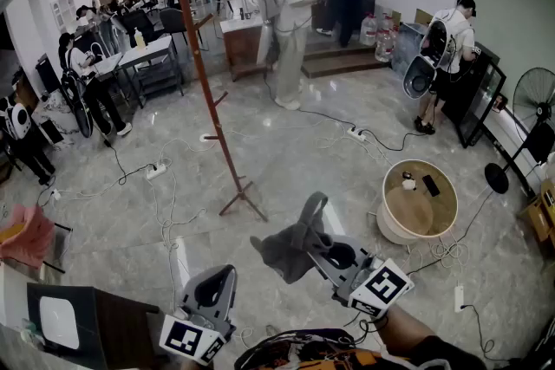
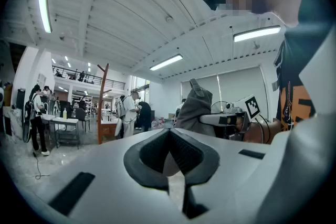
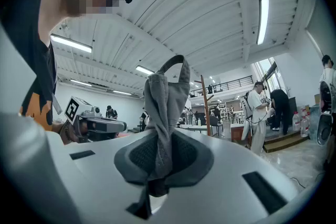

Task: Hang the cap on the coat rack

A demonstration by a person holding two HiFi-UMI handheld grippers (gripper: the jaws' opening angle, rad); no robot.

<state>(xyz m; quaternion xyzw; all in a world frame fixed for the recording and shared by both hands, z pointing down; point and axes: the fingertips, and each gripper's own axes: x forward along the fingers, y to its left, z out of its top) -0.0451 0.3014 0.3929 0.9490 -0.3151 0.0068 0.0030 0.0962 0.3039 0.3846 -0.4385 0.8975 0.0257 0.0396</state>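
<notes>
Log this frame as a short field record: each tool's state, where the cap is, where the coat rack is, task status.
right tool: jaws closed on the grey cap, fabric bunched between them
left tool: jaws together, nothing between them
cap position: held in the air by the right tool, apart from the rack
coat rack: wooden, standing on the floor ahead of both tools, no cap on it
task status: cap gripped, not yet hung
</notes>
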